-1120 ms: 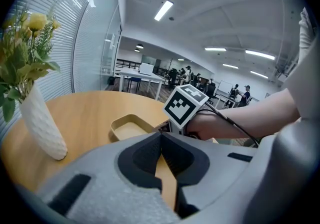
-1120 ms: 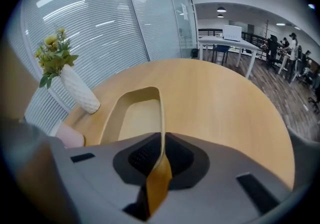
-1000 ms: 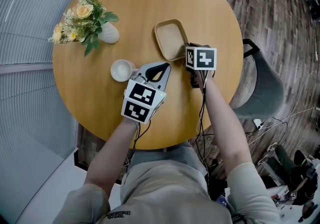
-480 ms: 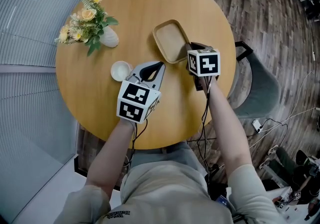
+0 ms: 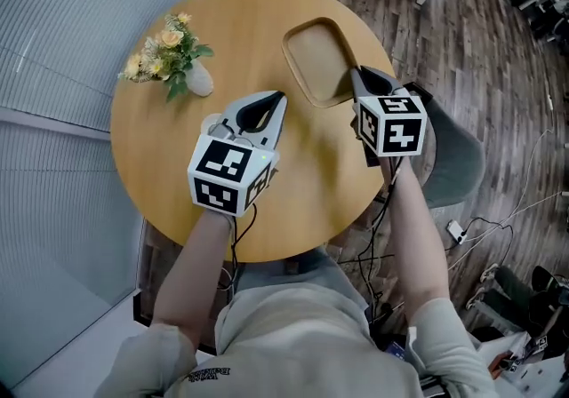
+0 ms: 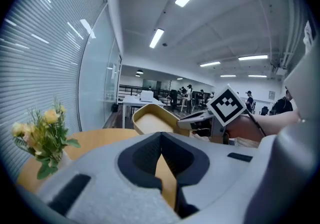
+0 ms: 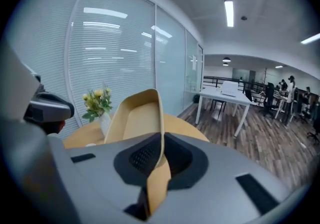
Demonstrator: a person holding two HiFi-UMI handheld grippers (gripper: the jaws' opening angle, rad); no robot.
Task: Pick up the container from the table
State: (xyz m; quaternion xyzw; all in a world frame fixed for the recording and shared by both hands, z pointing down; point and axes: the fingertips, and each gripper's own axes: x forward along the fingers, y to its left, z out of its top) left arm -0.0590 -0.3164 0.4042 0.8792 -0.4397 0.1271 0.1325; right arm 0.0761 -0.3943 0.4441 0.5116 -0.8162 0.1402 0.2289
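Found the container (image 5: 322, 63) no longer resting on the table (image 5: 258, 32) as one second before, but raised above its far right part and tilted, with only the near rim caught. Saw that rim passing between the jaws of the right gripper (image 5: 359, 78), which were closed narrow on the thin wall and carried the whole weight from one edge. Noted the left gripper (image 5: 277, 99) risen as well, near the container but apart from it, its jaw tips pressed together on nothing. Left the vase of flowers (image 5: 182, 63) standing at the far left of the table, untouched and well apart from both grippers. Judged the pick-up as practically done, since lifted clear of the wood. Judged also some risk of swinging or slipping with such a one-sided grip, so needed a steady hand.
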